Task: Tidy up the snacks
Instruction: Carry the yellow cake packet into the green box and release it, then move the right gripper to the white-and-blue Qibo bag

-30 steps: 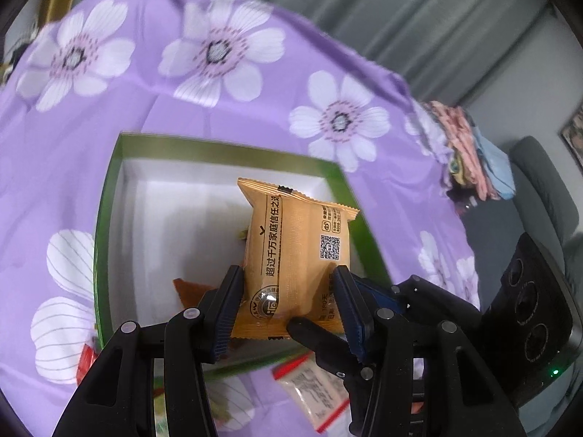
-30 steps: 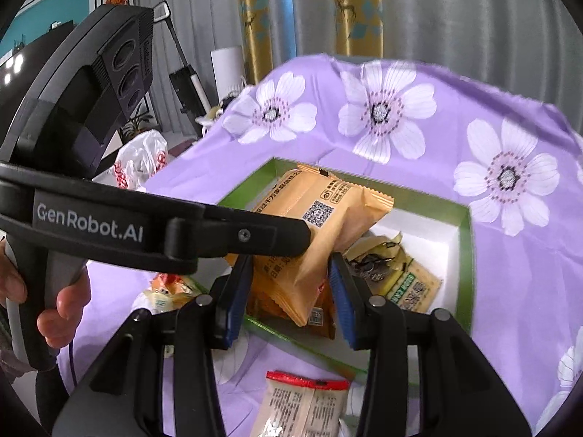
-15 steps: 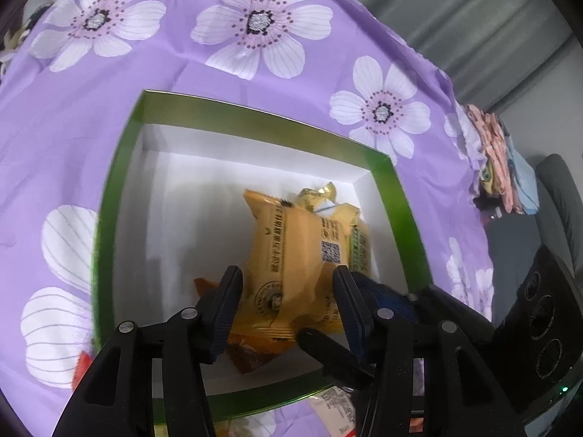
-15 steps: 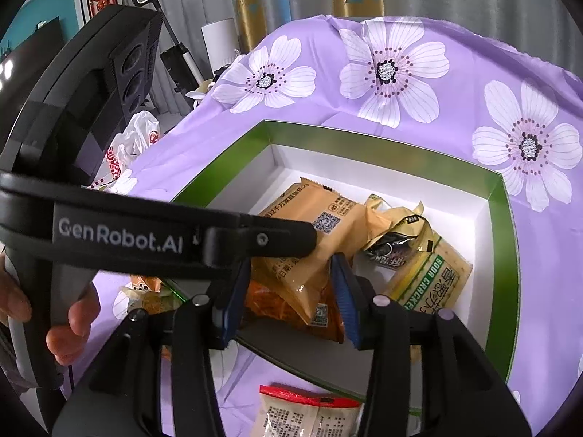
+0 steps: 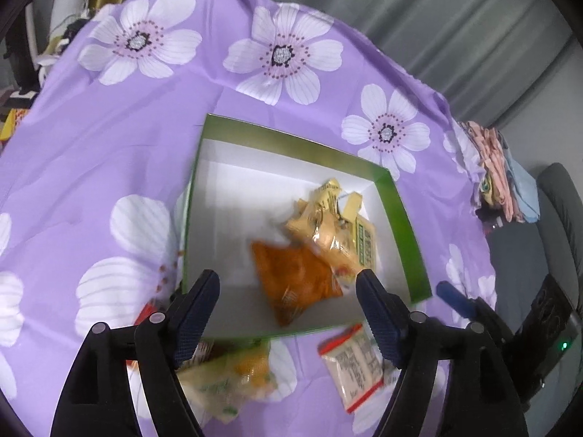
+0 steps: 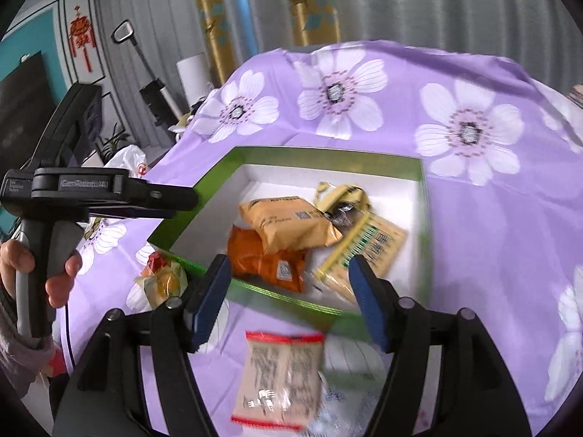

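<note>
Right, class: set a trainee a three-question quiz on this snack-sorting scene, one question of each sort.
1. True or false: the tan packet lies inside the green box.
2. The red-edged packet lies: A) in the box, B) on the purple cloth outside it, C) in a claw.
3. Fill in: both the left claw and the right claw stand ____, gripping nothing.

Key: 1 true; 2 B; 3 open.

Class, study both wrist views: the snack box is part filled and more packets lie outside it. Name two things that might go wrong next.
1. The red-edged packet lies close against the green box wall; the right gripper may snag that rim.
2. The tan packet rests atop the orange packet; further drops might spill the pile.
</note>
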